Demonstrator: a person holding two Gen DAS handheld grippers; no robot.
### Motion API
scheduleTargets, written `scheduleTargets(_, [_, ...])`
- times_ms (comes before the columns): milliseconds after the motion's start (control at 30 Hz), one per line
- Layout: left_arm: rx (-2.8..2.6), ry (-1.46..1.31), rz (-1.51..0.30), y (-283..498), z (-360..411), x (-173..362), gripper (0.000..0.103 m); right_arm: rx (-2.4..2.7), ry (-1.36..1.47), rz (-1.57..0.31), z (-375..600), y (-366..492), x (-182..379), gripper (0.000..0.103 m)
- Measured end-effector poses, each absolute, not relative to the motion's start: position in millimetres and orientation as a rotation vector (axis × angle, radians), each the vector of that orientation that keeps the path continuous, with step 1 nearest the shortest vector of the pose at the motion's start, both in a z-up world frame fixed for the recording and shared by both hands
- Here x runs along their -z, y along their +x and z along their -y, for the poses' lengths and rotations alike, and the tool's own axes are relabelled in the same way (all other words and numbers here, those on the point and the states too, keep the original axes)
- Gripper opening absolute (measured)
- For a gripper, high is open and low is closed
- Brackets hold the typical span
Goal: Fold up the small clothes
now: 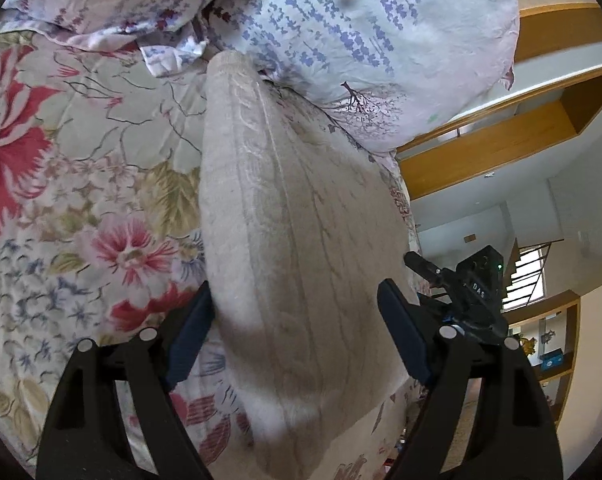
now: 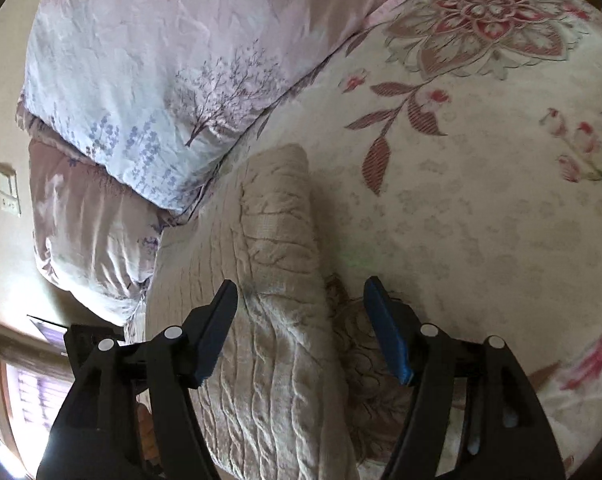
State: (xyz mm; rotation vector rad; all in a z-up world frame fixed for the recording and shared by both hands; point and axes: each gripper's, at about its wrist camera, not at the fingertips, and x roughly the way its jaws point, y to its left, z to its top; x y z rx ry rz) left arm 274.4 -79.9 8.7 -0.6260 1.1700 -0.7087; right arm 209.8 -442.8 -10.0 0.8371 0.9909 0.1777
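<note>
— Seen from the left wrist: beige knitted garment, folded into a long strip, stretched across the floral bedsheet toward the lavender-print pillow. Far end just beside the pillow's lower edge, whether touching cannot be told.

— And the left gripper?

— Released. Fingers spread wide to either side of the strip, the left pad close against its edge, no squeeze visible. Off to the right, past the bed's edge, the other black gripper body, wooden shelving behind.

— From the right wrist?

— Same cable-knit garment laid along the edge of the floral bedsheet, running up from the bottom of the frame between the fingers. Right gripper parted, not clenched; left pad close by the knit, right pad clear of it, over the sheet. Nothing grasped.

— Background?

— Pillow at upper left, a second pinkish pillow below it, a wall switch on the cream wall beyond.
</note>
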Motion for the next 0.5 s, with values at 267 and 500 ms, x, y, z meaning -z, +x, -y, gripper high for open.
scheduleTargets(267, [0.7, -0.66, -1.159, 286, 84, -7, 0.077, -0.284, 0.844, -1.004, 432, 220, 15, 0.05])
scheduleTargets(500, [0.698, -0.73, -1.149, 292, 81, 1, 0.05, -0.342, 0.892, -0.985, 431, 218, 15, 0.03])
